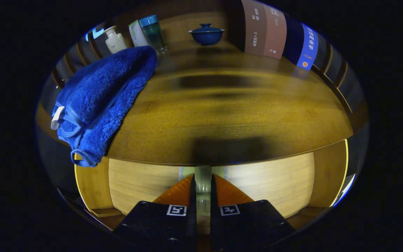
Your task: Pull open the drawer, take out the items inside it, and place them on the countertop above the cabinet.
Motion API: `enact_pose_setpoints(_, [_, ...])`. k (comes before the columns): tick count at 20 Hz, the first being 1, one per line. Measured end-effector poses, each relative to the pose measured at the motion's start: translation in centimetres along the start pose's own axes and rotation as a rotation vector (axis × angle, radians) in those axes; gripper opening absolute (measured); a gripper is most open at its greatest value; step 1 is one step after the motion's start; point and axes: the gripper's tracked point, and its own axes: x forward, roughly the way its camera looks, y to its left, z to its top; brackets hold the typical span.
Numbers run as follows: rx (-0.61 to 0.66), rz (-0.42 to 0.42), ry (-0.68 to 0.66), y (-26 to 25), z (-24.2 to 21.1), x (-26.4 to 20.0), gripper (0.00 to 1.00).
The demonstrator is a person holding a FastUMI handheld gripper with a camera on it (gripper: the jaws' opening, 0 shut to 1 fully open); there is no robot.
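Gripper [202, 190] fingers closing, narrowly parted, on pale drawer handle [202, 175], probably gripping it for pulling drawer [208, 182] open below countertop [229, 115]; blue towel [100, 98] draping over countertop's near edge, perhaps already unloaded.

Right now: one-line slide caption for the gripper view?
Gripper shut on drawer handle; blue towel on countertop.

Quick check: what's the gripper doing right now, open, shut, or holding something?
Gripper: shut on the drawer handle, with both fingers pressing its sides at the drawer front.
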Motion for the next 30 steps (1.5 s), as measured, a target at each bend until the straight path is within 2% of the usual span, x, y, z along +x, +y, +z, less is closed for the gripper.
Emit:
enact_pose_setpoints(10, [-0.007,0.077,-0.145,-0.1,-0.6,-9.3,0.20])
enact_pose_setpoints(16, [-0.011,0.067,-0.296,-0.2,5.7,-12.5,0.20])
enact_pose_setpoints(22, [-0.003,0.061,-0.274,0.2,13.7,-8.6,0.20])
enact_pose_setpoints(25, [-0.017,0.062,-0.233,1.0,16.3,-5.6,0.20])
enact_pose_setpoints(30, [-0.012,0.004,-0.221,0.5,19.4,-3.5,0.20])
